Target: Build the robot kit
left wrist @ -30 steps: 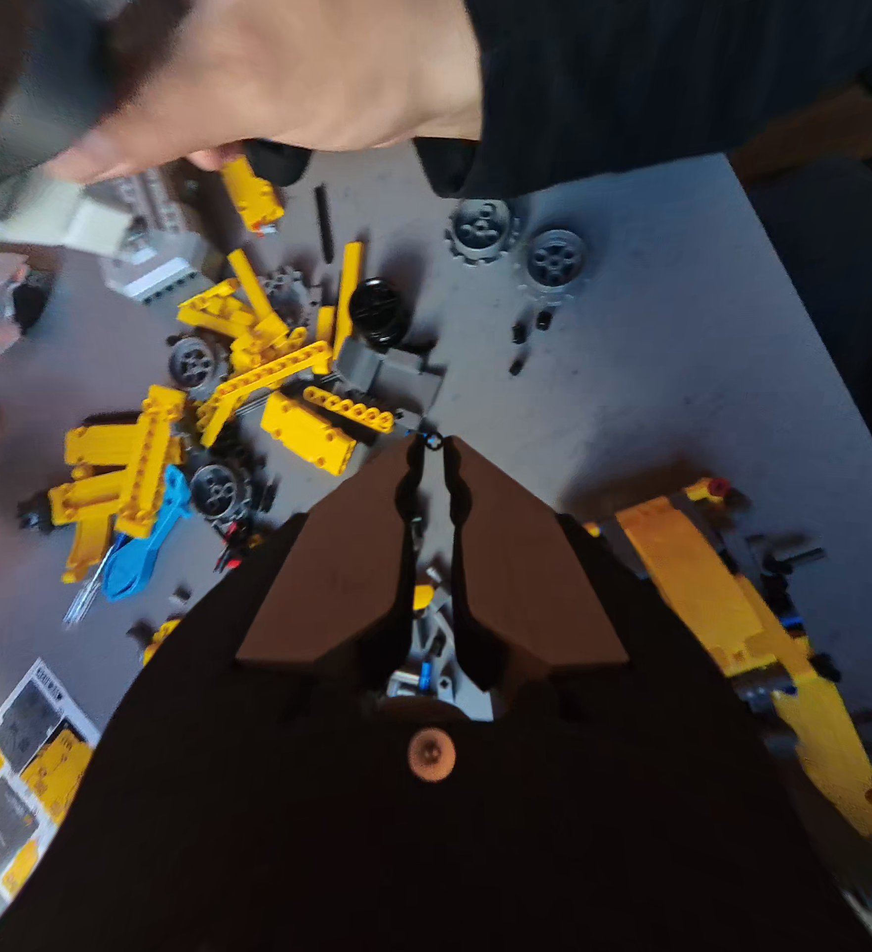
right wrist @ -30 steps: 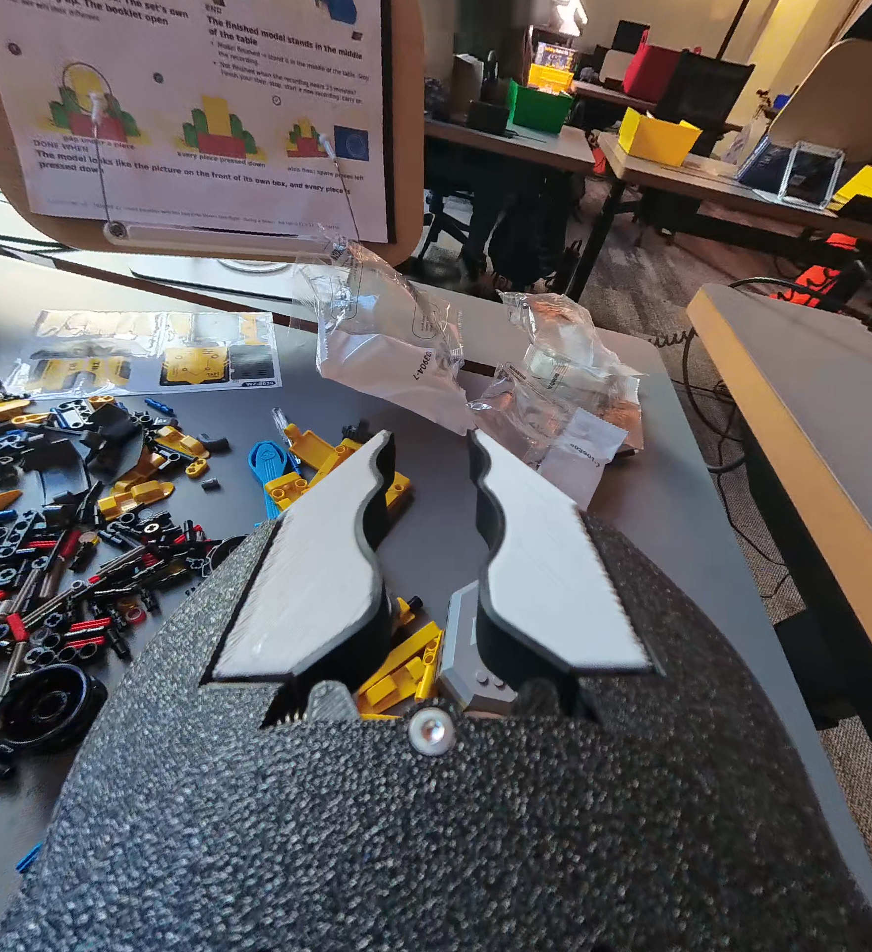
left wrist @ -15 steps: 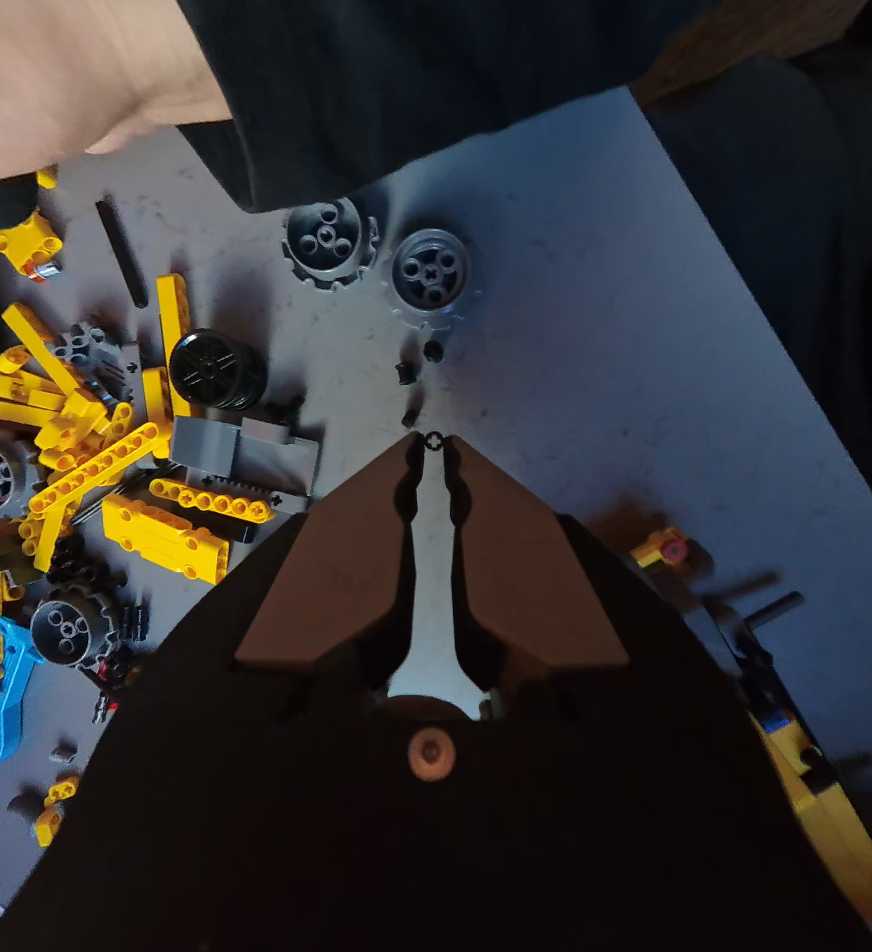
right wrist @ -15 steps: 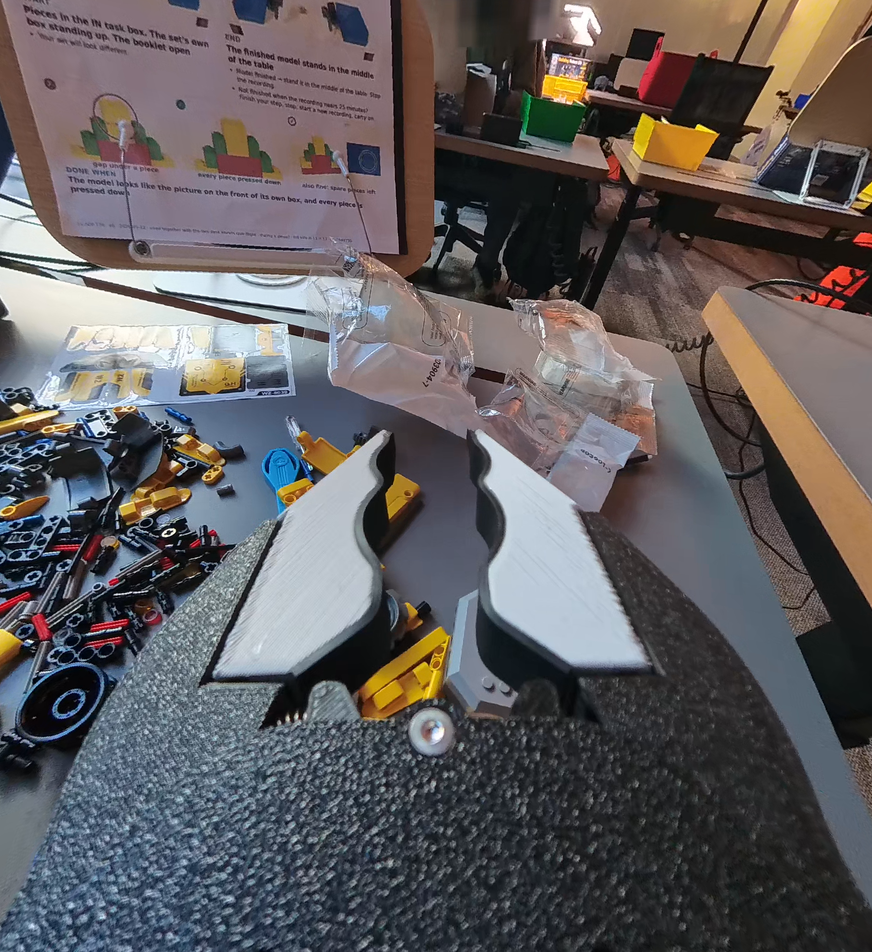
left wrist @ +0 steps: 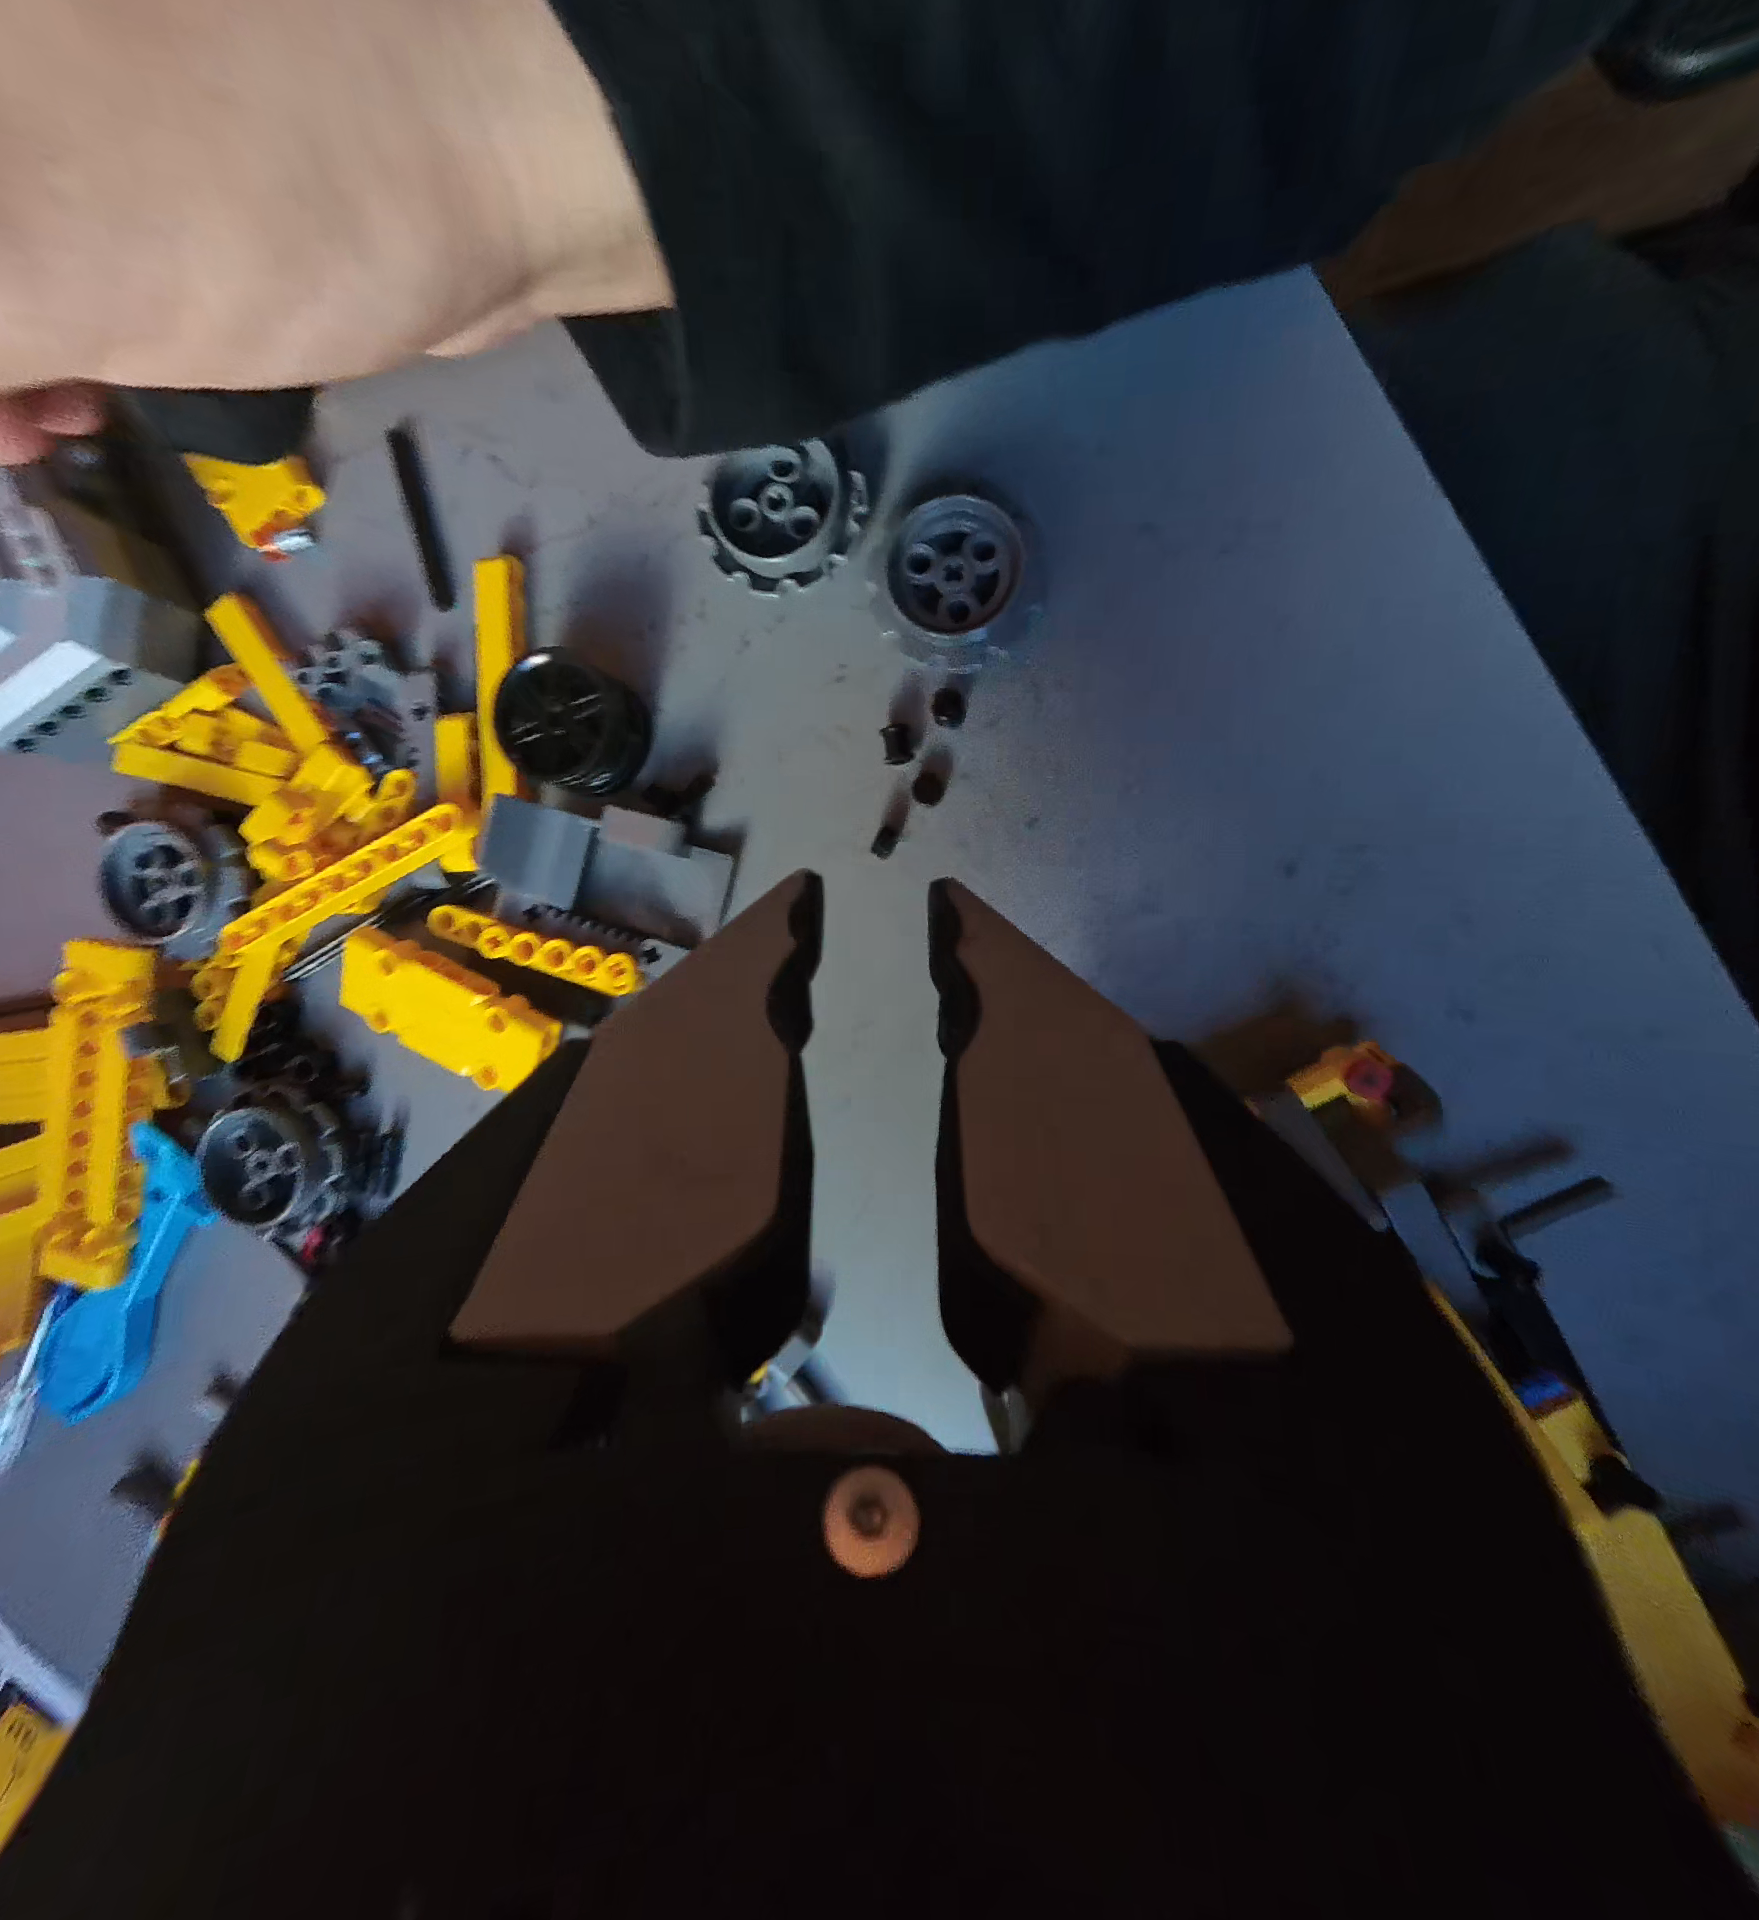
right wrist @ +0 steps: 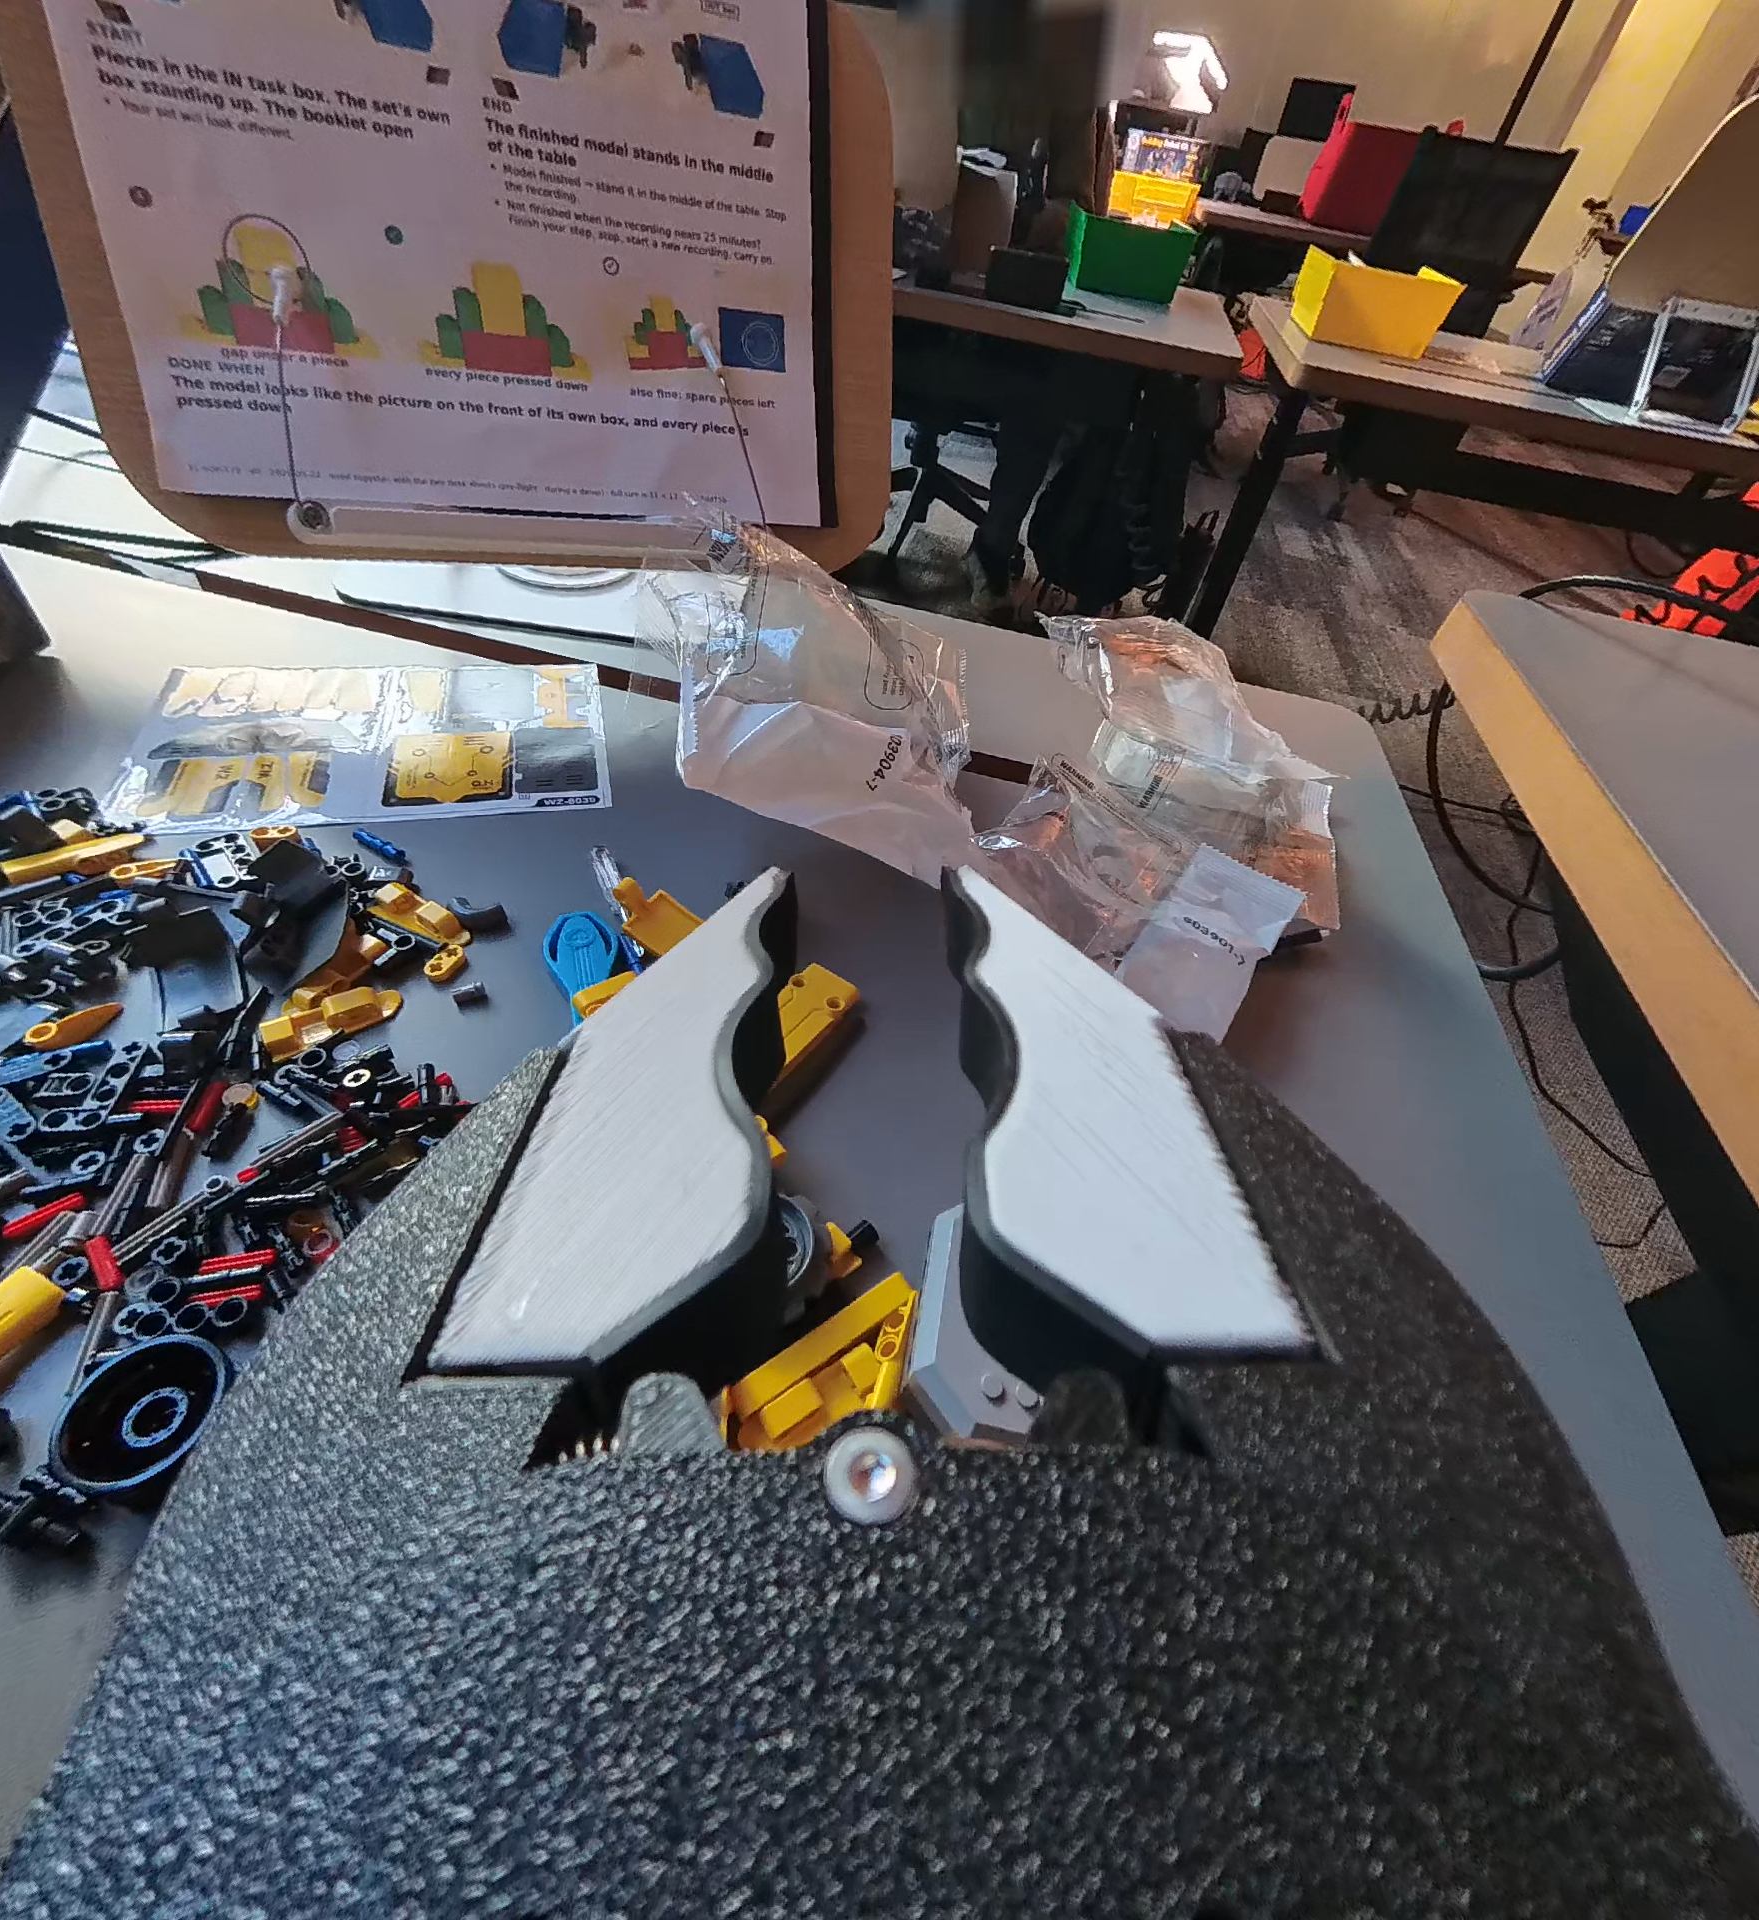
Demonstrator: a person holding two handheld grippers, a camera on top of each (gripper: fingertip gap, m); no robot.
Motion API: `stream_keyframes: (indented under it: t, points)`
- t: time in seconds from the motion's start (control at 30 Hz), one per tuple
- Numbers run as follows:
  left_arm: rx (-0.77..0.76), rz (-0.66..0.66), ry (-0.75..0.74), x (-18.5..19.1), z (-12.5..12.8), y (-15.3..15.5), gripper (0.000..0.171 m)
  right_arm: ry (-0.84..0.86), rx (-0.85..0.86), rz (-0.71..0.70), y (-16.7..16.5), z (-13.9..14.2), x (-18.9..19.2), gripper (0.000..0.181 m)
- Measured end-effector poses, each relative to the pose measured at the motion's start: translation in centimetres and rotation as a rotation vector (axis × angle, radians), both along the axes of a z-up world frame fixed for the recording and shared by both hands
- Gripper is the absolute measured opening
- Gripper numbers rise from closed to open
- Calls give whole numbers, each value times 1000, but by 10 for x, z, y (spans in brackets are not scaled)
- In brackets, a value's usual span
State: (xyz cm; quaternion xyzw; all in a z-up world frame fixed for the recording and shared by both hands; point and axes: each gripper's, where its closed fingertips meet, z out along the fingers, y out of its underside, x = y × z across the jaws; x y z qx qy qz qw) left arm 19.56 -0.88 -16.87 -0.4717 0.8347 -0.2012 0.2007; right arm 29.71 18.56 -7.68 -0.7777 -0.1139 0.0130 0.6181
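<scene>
My left gripper is open and empty above the grey table. A few small black pins lie just ahead of its tips. Beyond them are two grey wheel hubs and a black wheel. A heap of yellow beams lies to the left, and a partly built yellow model to the right. A hand and dark sleeve cross the top. My right gripper is open and empty over the table, with yellow and grey pieces under its fingers.
A heap of small black, red and yellow parts and a black tyre lie at the left. A blue tool, a sticker sheet, crumpled plastic bags and a stand with an instruction sheet are ahead. The table edge runs along the right. Across from one pair of fingers to the other is roughly 25 cm. Between my left fingertips and the black wheel there is roughly 8 cm. The partly built yellow model is about 15 cm from my left fingertips.
My left gripper has opened; the small black piece pinched at its tips is no longer between them. Its view swung right, then back left. The right gripper has barely moved.
</scene>
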Motion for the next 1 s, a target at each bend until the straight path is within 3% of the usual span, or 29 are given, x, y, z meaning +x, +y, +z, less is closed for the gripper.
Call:
stream_keyframes:
  t: [0.1,0.27,0.43,0.5,0.6,0.7,0.8,0.83,0.9,1.0]
  points:
    - [44,132,-68,0,24,20,22,-16,0,-20,1,-2,3,29]
    - [97,494,-275,-17,77,55,31,-34,21,-65,3,-1,9,39]
    - [288,1074,-474,-97,115,102,32,-107,33,-165,8,-1,24,78]
    - [340,1259,-480,-136,111,109,44,-116,78,-239,7,6,36,89]
    - [490,1477,-436,-196,101,110,43,-111,81,-259,-4,19,27,93]
    - [513,1592,-428,-229,91,98,47,-129,110,-130,-33,45,-16,93]
    - [452,1651,-468,-246,86,80,56,-138,45,-13,-67,50,-53,96]
    - [420,1644,-479,-249,85,73,68,-140,11,17,-80,46,-63,96]
    - [338,1592,-480,-251,79,57,115,-140,-48,114,-107,36,-88,96]
    - [172,1508,-474,-249,64,27,122,-84,-121,345,-154,21,-126,96]
